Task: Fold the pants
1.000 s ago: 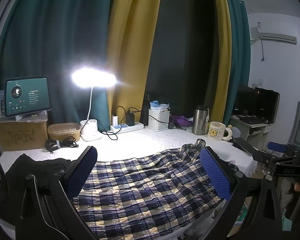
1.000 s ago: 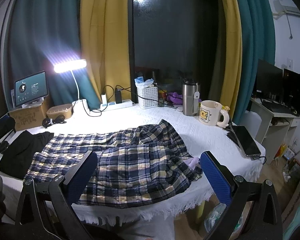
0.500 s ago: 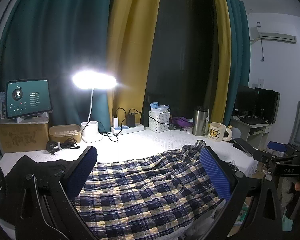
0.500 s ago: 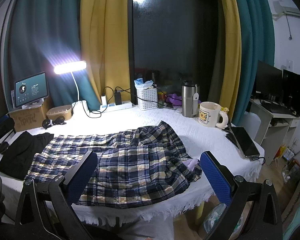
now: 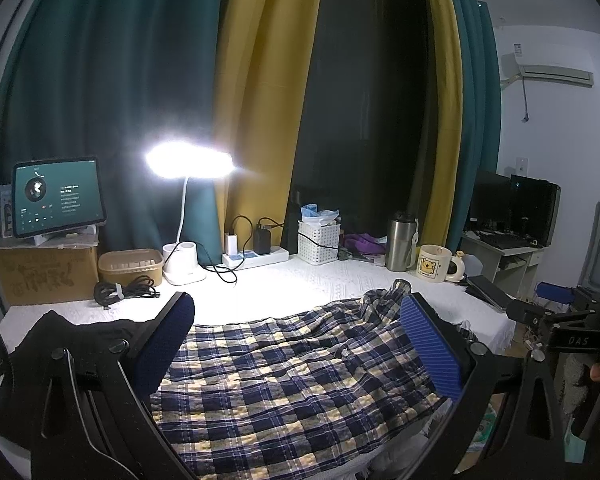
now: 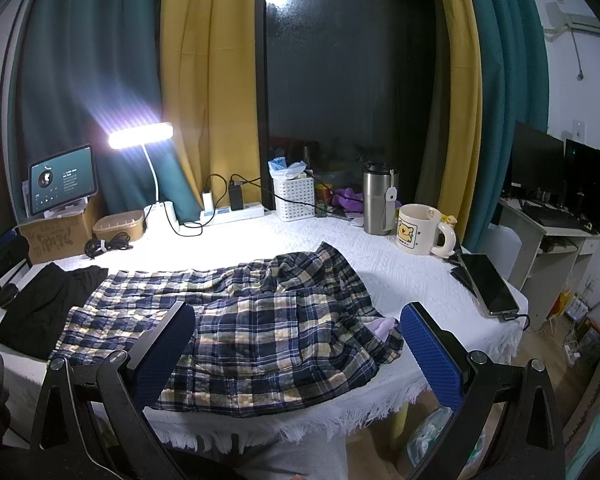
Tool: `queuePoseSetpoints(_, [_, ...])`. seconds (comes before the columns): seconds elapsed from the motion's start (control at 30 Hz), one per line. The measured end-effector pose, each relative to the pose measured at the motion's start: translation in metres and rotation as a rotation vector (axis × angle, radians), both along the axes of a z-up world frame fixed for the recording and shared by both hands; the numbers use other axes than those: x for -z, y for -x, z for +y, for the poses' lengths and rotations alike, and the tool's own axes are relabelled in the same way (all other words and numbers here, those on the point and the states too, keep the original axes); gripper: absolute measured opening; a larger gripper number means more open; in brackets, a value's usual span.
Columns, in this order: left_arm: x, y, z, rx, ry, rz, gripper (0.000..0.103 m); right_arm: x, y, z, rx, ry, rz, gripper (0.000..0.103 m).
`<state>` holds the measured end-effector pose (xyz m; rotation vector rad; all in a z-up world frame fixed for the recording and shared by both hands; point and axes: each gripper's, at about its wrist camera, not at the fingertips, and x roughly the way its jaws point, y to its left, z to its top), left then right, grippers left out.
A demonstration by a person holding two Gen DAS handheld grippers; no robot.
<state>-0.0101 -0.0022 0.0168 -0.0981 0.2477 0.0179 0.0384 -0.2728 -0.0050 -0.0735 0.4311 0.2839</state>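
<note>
Navy, white and yellow plaid pants (image 5: 300, 376) (image 6: 252, 320) lie spread and rumpled on the white tablecloth (image 6: 412, 280), their bunched end towards the mug. My left gripper (image 5: 296, 340) hovers open above the near part of the pants, its blue pads wide apart with nothing between them. My right gripper (image 6: 296, 344) is also open, held back from the table's front edge over the pants' near hem. The right gripper's black frame (image 5: 560, 340) shows at the right edge of the left wrist view.
A black garment (image 6: 40, 304) lies left of the pants. Along the back stand a lit desk lamp (image 6: 140, 138), tablet on a cardboard box (image 6: 62, 178), power strip (image 6: 232, 212), white basket (image 6: 294, 198), steel tumbler (image 6: 378, 200) and bear mug (image 6: 418, 230). A phone (image 6: 488, 284) lies at the right edge.
Both views have drifted slightly back and up from the table. The pants have not moved and both grippers stay open.
</note>
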Motion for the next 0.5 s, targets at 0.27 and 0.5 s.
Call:
queuePoseSetpoints(0.27, [0.0001, -0.0003, -0.0002, -0.002, -0.005, -0.003, 0.102, -0.0003, -0.0002, -0.0002, 0.000, 0.000, 0.001, 0.103])
queuePoseSetpoints(0.5, [0.0001, -0.0005, 0.0001, -0.004, -0.005, -0.006, 0.102, -0.0003, 0.0004, -0.0004, 0.000, 0.000, -0.001, 0.103])
